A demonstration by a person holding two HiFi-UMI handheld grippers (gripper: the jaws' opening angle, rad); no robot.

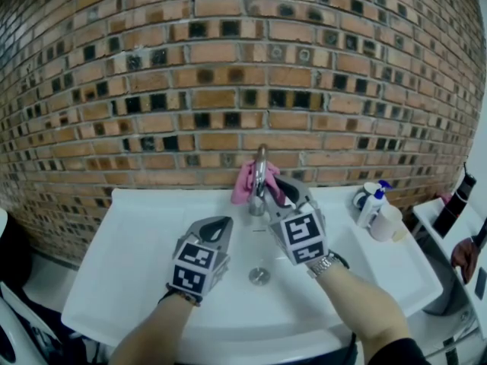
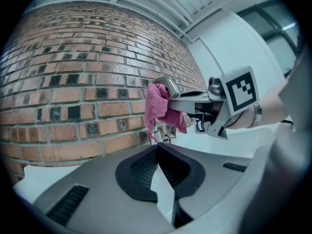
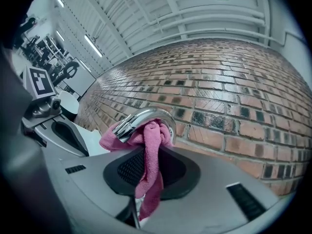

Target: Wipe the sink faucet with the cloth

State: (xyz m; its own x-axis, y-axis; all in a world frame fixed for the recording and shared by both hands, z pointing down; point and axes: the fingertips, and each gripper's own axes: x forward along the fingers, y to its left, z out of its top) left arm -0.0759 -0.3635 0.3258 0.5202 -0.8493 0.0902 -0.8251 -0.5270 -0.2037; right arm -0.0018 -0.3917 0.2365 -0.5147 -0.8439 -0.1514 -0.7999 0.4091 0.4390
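Nearest the person, the left gripper hovers level over the white ceramic sink, just above and left of its round metal drain. Its jaws are pressed fully together with nothing between them. Just beside it, the right gripper reaches further toward the back of the basin. Its jaws are nearly closed, pinching a fold of the pink terry cloth, whose tail hangs down between the pads. The cloth is bunched under and around the arch of the curved chrome faucet; it seems to wrap the far side too, though that part is hidden. A white pump bottle with a blue top stands on the sink's right rim. Behind everything rises the red brick wall.
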